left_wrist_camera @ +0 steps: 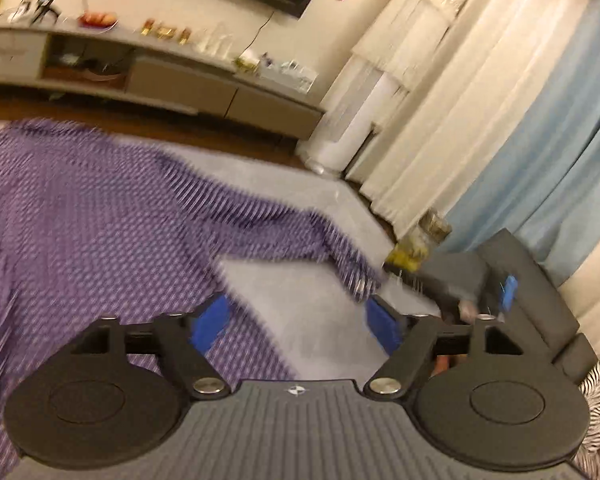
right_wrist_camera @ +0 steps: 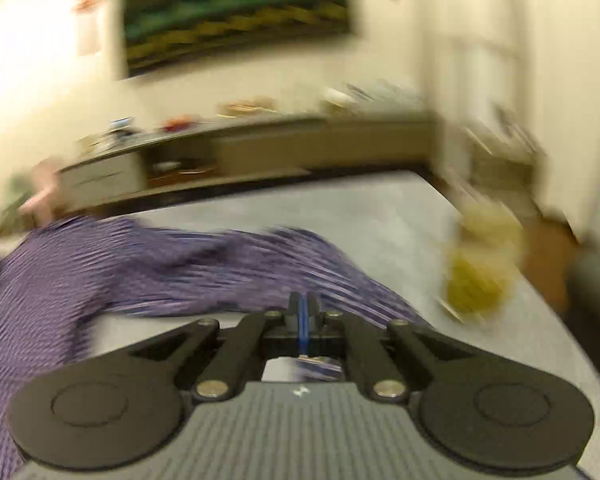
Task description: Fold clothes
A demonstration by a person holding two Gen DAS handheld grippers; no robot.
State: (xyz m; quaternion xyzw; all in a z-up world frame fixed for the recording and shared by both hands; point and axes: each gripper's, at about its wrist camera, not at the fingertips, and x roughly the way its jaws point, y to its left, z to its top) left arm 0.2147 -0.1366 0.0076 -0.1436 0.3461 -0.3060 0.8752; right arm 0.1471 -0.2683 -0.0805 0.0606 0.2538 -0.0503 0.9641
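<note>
The left gripper point(left_wrist_camera: 300, 320) gapes wide, empty, over the grey surface point(left_wrist_camera: 312, 216). The right gripper point(right_wrist_camera: 302, 312) is clamped on the purple checked shirt point(right_wrist_camera: 140, 264), which spreads toward nine o'clock. Beyond: a sideboard point(right_wrist_camera: 284, 148).

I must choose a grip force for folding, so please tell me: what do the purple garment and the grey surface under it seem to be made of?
Purple garment: thin woven cloth, probably cotton or a blend; matte, fine check, drapes in soft folds. Grey surface: matte, slightly fuzzy, perhaps felt or short-pile fabric; blur leaves it open.
</note>
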